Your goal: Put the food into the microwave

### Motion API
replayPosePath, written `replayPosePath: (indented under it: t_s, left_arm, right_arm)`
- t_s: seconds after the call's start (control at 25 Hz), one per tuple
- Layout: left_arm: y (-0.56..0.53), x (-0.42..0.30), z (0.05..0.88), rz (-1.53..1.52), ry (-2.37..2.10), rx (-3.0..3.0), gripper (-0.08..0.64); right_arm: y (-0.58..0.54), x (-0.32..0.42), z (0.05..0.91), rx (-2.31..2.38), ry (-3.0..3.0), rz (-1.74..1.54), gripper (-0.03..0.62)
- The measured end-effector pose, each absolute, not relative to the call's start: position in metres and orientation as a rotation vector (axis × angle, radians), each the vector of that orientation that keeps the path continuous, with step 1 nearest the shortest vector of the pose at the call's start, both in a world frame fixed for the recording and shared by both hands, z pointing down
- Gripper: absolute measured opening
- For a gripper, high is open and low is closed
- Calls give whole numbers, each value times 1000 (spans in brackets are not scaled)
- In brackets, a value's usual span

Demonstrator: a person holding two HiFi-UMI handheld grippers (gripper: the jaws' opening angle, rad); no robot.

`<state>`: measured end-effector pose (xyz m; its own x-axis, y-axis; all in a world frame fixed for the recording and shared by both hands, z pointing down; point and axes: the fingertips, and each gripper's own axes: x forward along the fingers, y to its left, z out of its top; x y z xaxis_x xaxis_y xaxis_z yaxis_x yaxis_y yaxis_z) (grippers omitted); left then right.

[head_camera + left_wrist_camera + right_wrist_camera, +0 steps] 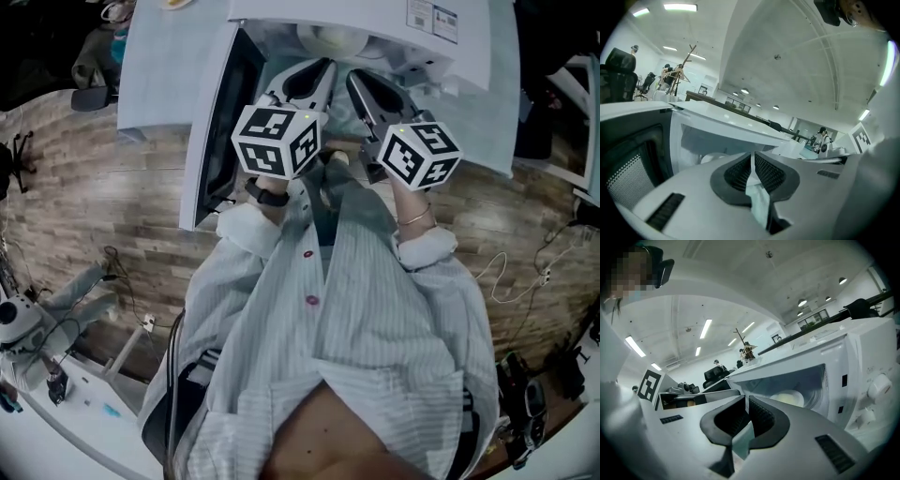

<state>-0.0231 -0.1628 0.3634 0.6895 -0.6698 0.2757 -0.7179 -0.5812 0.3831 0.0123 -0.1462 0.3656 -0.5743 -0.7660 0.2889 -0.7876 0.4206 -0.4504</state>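
The white microwave (441,42) stands open, its door (217,122) swung out to the left. Inside it a pale round plate (330,39) (787,398) rests on the floor of the cavity; what lies on it I cannot make out. Both grippers are held side by side in front of the opening, pointing into it. On my left gripper (323,66) (753,157) the ribbed pads almost meet, and I see nothing gripped between them. My right gripper (354,80) (746,401) looks the same, only a thin slit showing.
The microwave sits on a white table (155,66) over a wood-pattern floor (84,187). Its control knobs (880,385) are on the right of the front. The open door's mesh window (626,173) is close at the left. Cables (525,272) lie on the floor.
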Motion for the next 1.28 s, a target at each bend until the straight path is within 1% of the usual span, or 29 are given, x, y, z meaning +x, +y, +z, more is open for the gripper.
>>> replayPosePath:
  t_s: [0.36,0.6,0.96,1.28]
  left_arm:
    - [-126,1,341,126,-920,2490,20]
    - [-111,9,334,135,-862,2528,9]
    - [-106,17,325,141,-835,2557,9]
    - [-125,11,328,126,-872,2531,9]
  right_arm:
    - [-125,25,337,1378,-2686,796,32]
    - [-117,31,328,1361,-2706,785,32]
    - [-109,45,329,1369,-2713,801,32]
    - [-116,63,334,1423,-2698,825,32]
